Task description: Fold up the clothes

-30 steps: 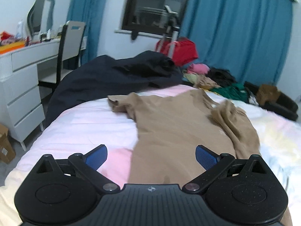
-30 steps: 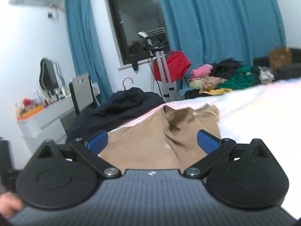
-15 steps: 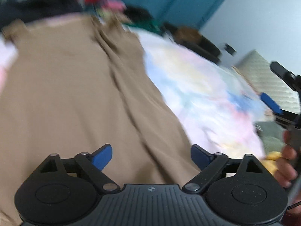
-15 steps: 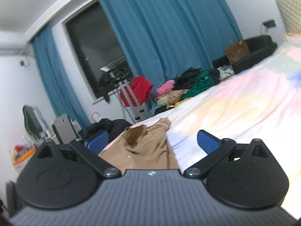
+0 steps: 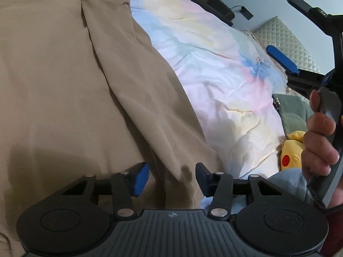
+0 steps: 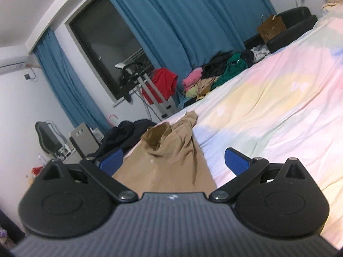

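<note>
A: Left wrist view first. Where's the garment?

B: The tan shirt (image 5: 64,85) lies spread on the bed (image 5: 214,64), covering the part left of the pastel sheet. Its near hem corner sits right at the left tool (image 5: 171,176).

A: And the tool itself?

B: Pitched down onto that corner, its 2 jaws closing, with a ridge of tan cloth between them. The pads don't look pressed on it yet, so nothing is held. I'd say it aims at the hem corner because a fold starts from an edge you can lift.

A: What's at the right of the shirt?

B: The right tool (image 5: 300,42), gripped by a hand (image 5: 319,135), hanging above the sheet well clear of the shirt.

A: Right wrist view?

B: The same shirt (image 6: 171,160) runs away from the right tool (image 6: 173,160) toward its collar. The jaws stand wide with nothing in them. It points along the shirt's right edge, probably waiting to take the matching corner.
</note>
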Demonstrator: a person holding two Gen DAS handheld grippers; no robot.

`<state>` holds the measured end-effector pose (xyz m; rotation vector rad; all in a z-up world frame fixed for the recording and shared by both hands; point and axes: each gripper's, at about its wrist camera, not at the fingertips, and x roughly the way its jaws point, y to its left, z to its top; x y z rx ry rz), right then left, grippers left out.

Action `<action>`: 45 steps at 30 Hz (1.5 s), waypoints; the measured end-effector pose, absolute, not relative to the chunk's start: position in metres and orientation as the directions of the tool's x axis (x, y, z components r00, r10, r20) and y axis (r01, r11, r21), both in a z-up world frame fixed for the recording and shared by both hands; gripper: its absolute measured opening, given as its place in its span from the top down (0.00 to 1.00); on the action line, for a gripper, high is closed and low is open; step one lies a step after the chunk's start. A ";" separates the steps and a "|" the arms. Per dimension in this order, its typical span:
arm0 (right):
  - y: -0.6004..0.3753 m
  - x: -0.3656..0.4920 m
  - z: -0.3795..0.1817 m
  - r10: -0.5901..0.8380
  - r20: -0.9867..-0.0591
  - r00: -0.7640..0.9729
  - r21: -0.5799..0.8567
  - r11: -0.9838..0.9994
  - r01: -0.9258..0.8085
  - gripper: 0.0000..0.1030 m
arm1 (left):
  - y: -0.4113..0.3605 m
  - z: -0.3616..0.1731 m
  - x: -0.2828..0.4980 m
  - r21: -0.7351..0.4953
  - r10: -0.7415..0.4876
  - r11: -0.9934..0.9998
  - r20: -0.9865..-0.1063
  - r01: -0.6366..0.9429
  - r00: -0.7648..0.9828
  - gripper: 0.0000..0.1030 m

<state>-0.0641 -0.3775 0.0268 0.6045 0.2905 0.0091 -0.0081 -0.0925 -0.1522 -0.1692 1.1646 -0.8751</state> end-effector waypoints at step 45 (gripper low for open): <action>-0.381 -0.060 0.025 0.038 -0.295 0.955 0.530 0.838 0.131 0.00 | -0.025 -0.121 0.019 -0.259 -0.393 0.882 -0.864 0.393 0.314 0.83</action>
